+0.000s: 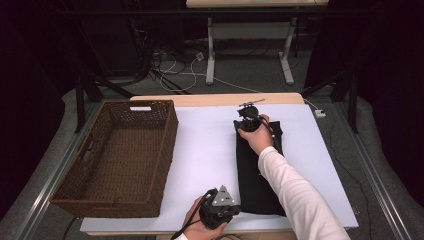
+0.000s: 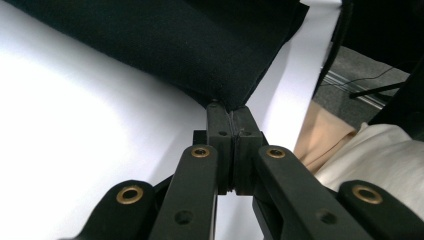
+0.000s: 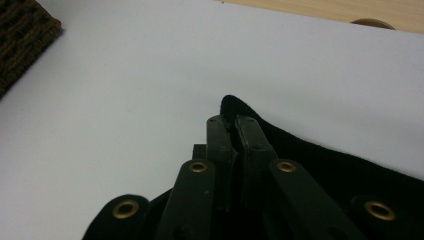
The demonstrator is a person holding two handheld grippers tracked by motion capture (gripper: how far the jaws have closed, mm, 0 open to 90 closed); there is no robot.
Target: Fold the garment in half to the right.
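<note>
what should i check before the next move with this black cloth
1. Left claw grip: jaws shut on a near corner of the black cloth. Ok.
2. Right claw grip: jaws shut on the cloth's far edge. Ok.
3. Cloth between the two grips: lies as a long folded strip on the white table cover, no bunching seen. Ok.
4. Wicker basket: open side up, nothing seen inside, left of the cloth. Ok.
5. Path from cloth to basket: bare cover between them. Ok.
6. How many layers each claw holds: cannot tell.
</note>
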